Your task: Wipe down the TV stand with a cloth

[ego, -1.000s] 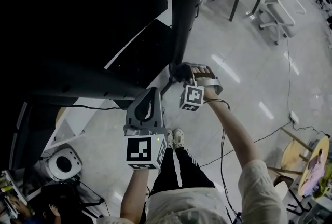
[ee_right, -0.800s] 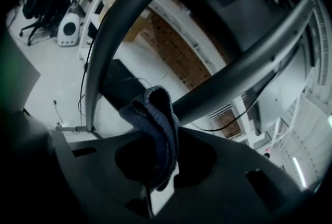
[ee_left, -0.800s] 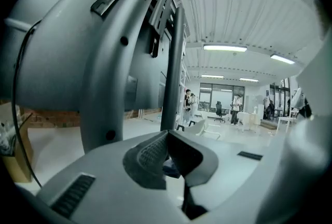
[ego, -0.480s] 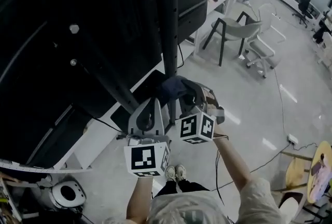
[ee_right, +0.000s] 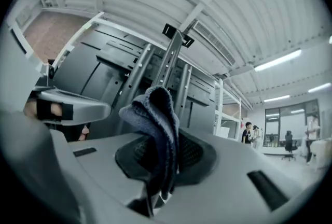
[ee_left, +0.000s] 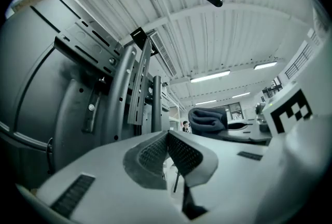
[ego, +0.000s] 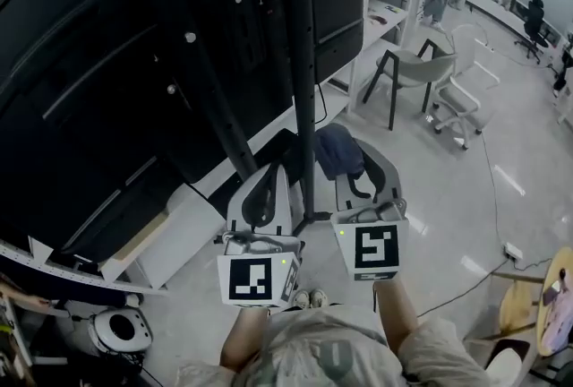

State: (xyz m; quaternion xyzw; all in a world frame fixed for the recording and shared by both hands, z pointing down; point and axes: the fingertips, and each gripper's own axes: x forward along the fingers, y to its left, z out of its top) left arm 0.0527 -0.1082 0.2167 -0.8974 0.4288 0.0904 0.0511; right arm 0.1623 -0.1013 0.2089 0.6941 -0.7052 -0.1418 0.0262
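In the head view the right gripper (ego: 363,168) pinches a bunched dark blue fabric cloth (ego: 337,150), the TV stand's black metal upright post (ego: 304,63) just left of its tips; pressing a broad fold flat along the post should wipe best. The left gripper view shows the left gripper (ee_left: 167,139) closed on nothing. In the right gripper view the raised cloth hides whether it touches the post.

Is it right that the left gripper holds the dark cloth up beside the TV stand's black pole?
No, the right gripper holds the dark cloth up beside the TV stand's black pole. The right gripper view shows the cloth pinched in its jaws; the left gripper is shut, empty.
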